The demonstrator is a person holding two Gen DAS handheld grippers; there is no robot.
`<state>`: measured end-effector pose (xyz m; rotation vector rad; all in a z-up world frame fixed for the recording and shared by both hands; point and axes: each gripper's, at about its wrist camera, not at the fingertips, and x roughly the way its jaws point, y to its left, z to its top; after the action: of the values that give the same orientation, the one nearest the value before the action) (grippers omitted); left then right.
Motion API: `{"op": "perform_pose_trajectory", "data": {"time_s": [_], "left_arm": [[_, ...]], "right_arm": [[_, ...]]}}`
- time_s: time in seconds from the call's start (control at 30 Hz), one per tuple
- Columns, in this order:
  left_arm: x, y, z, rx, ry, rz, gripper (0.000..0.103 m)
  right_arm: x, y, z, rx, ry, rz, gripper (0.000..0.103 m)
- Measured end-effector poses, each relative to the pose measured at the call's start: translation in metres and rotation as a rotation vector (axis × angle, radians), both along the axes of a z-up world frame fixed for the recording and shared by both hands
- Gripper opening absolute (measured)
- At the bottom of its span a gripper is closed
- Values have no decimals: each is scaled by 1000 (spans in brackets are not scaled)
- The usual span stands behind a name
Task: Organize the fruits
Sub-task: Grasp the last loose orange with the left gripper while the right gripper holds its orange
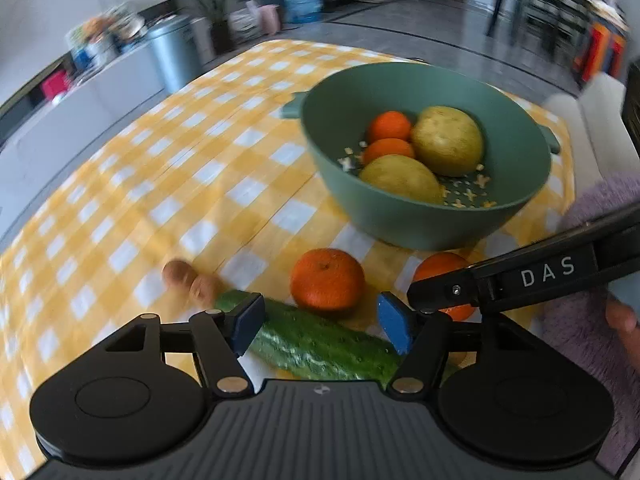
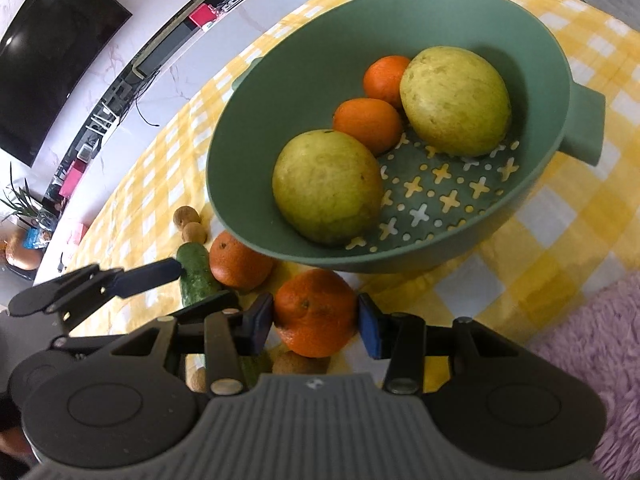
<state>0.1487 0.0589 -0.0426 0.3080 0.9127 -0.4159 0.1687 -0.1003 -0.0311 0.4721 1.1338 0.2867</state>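
Right gripper (image 2: 316, 322): both blue pads press the sides of a tangerine (image 2: 314, 312), which sits just near of the green colander bowl (image 2: 280, 92) on the yellow checked tablecloth (image 2: 560, 216).

Left gripper (image 1: 320, 320): jaws stand apart above a cucumber (image 1: 320, 350) lying across the cloth; the pads do not press it.

A second tangerine (image 1: 327, 282) rests just beyond the cucumber, near the bowl's near wall. Two small brown round items (image 1: 192, 278) lie at the cucumber's left end.

Bowl contents: two large yellow-green fruits (image 2: 328, 186) and two small tangerines (image 2: 368, 124), grouped toward the far side, over a perforated base.
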Motion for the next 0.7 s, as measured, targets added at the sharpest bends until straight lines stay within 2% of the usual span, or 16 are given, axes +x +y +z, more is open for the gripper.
{"op": "perform_pose_trajectory", "data": {"time_s": [0.1,0.17,0.3,0.5,0.7], "left_arm": [[4,-2,0,9,7,-69,76],[7,5,3,-17,24,-126,76],[17,21,12,-62,37,-155,76],[40,14,16,-10,64,-221,76],[59,-5,4,45,163,-342,76]], "right_arm": [[-3,-4,0,6,0,4,43],[-3,-5,0,12,2,2,43],[-2,-8,-1,21,8,-1,43],[-1,-7,-1,13,6,9,43],[-2,-5,1,2,-1,21,43]]}}
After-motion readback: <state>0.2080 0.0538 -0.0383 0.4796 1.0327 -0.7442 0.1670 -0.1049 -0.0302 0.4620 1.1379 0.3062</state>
